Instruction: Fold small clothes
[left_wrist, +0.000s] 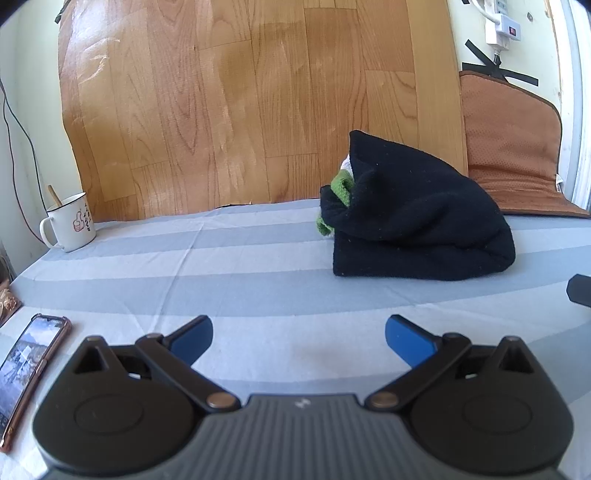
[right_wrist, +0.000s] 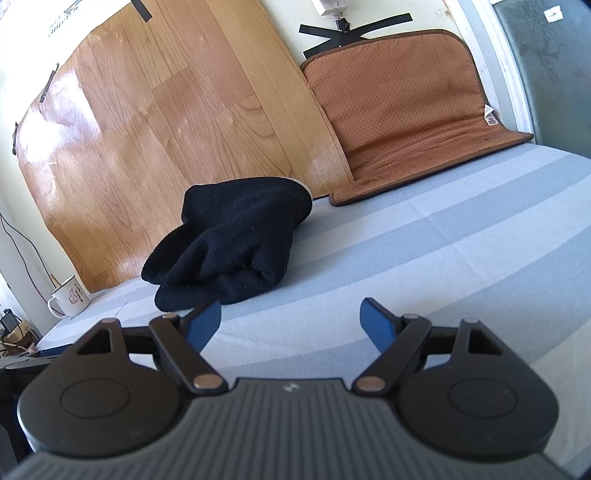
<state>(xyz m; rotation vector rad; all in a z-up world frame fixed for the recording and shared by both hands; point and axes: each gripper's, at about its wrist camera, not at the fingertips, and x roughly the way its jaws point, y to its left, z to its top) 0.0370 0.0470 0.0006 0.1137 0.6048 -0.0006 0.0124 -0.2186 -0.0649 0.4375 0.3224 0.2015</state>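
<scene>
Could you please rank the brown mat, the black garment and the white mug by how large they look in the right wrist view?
1. brown mat, largest.
2. black garment, though it lies nearer the camera, so the gap is unsure.
3. white mug, clearly smallest.

My left black plastic two-finger claw (left_wrist: 298, 338) has blue fingertip pads (left_wrist: 406, 338), brass-coloured pivot pins, ribbed grey housing; my right black twin claw (right_wrist: 291, 325) matches.
</scene>
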